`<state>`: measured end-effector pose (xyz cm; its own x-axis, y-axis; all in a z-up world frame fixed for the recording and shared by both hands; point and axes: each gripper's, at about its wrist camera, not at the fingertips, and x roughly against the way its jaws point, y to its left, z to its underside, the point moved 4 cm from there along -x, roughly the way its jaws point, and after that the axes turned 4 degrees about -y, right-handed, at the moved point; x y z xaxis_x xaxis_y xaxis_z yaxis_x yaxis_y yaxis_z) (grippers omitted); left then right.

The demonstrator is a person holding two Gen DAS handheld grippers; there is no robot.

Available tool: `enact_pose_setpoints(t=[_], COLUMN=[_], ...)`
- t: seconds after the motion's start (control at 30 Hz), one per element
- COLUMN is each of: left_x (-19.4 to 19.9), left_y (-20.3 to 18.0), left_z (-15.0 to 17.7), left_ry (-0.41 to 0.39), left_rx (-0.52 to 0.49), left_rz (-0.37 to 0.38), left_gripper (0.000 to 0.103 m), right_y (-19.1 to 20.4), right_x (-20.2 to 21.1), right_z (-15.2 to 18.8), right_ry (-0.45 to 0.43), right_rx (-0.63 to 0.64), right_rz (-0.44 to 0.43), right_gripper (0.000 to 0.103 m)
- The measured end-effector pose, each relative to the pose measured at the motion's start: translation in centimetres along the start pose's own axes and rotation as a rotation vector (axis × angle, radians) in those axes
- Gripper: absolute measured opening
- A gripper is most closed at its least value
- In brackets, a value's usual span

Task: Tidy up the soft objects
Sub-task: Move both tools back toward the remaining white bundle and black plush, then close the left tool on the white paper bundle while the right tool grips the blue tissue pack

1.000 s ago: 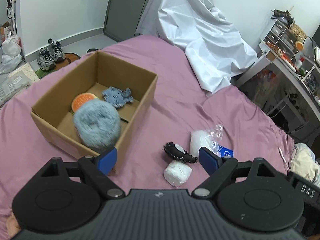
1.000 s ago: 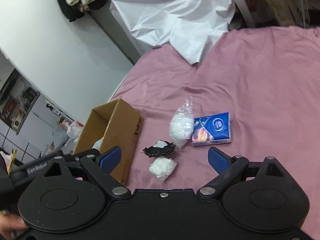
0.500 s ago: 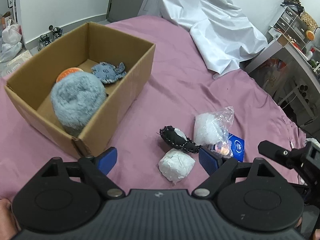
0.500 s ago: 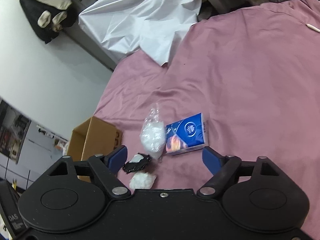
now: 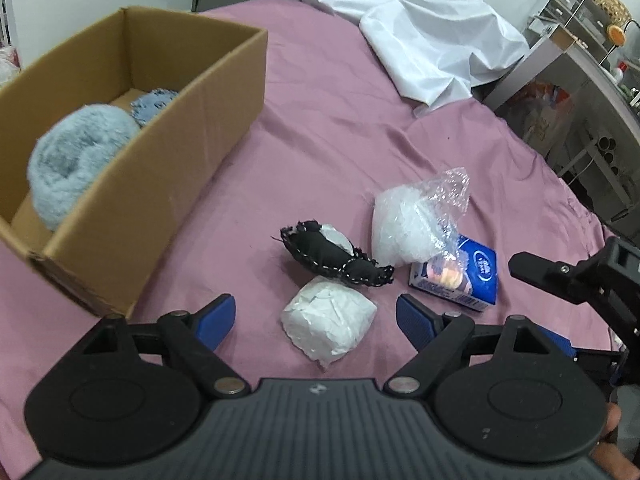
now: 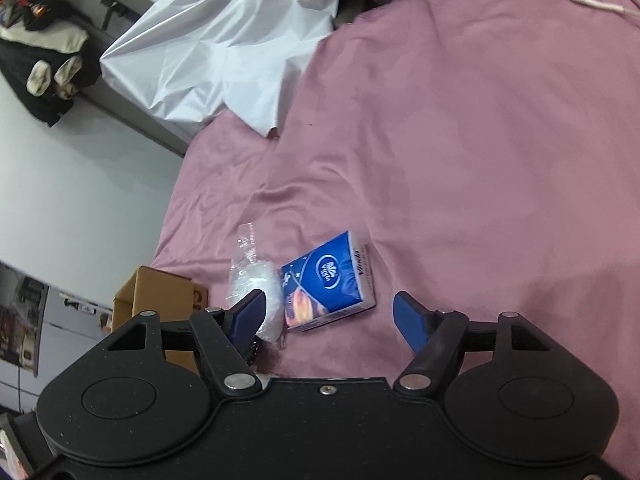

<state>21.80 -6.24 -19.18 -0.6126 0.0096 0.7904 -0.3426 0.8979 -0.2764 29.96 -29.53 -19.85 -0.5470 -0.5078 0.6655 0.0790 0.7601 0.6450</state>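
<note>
A cardboard box [image 5: 224,92] stands on the pink bed at the left, holding a fluffy grey-blue ball [image 5: 76,160] and a blue knitted piece [image 5: 154,102]. On the bed lie a white wad [image 5: 328,322], a black stitched pouch [image 5: 336,260], a clear bag of white stuffing [image 5: 408,224] and a blue tissue pack [image 5: 464,276]. My left gripper [image 5: 316,320] is open, with the white wad between its fingers. My right gripper [image 6: 328,320] is open just in front of the tissue pack [image 6: 328,284]; the stuffing bag [image 6: 256,280] is by its left finger.
A crumpled white sheet [image 5: 420,28] lies at the far side of the bed. A metal shelf unit with clutter [image 5: 580,60] stands to the right. The box corner [image 6: 160,296] shows at the left of the right wrist view. The right gripper's body [image 5: 580,280] enters the left wrist view.
Both grippers have moved forward and down toward the items on the bed. The white wad now sits between the left fingers; the tissue pack is closer to the right gripper.
</note>
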Motion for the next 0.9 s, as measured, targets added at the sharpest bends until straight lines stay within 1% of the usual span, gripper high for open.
enact_pose_setpoints(t=[0.1,0.23,0.4,0.57,0.7,0.73,0.8,0.83,0.87,0.9], left_x=[-0.9,-1.6,-1.9,-1.8,-1.5,-1.4,-1.6,-1.6,-1.5,-1.5], left_y=[-0.1,-0.3,-0.2,-0.6,-1.3,-1.4,-1.6,-1.5,-1.4,-1.2], left_z=[0.0,0.0,0.1,0.3,0.5,0.5,0.6,0.6,0.6,0.6], left_ry=[0.01,0.002,-0.008,-0.006,0.026,0.028,0.035,0.036,0.036,0.036], left_rx=[0.008,-0.004,-0.004,-0.025,-0.047,-0.053,-0.07,-0.072,-0.07,-0.065], left_rz=[0.0,-0.011,-0.029,-0.035,0.004,0.008,0.003,0.001,0.001,0.008], left_gripper=[0.084,0.082,0.074,0.061,0.06,0.06,0.055,0.052,0.051,0.05], right_y=[-0.2,-0.6,-1.0,-1.2,-1.4,-1.5,-1.7,-1.7,-1.7,-1.7], right_x=[-0.4,-1.0,-1.7,-2.5,-2.9,-3.0,-3.1,-3.1,-3.1,-3.2], right_z=[0.0,0.0,0.0,0.1,0.0,-0.1,-0.1,0.0,0.0,0.0], right_ry=[0.006,0.009,0.002,0.001,-0.002,-0.003,-0.007,-0.007,-0.005,-0.001], right_rx=[-0.009,-0.022,-0.051,-0.081,-0.098,-0.104,-0.108,-0.104,-0.087,-0.065], right_rz=[-0.005,-0.006,-0.023,-0.049,-0.065,-0.066,-0.063,-0.057,-0.045,-0.026], right_gripper=[0.07,0.069,0.068,0.068,0.067,0.064,0.058,0.052,0.043,0.036])
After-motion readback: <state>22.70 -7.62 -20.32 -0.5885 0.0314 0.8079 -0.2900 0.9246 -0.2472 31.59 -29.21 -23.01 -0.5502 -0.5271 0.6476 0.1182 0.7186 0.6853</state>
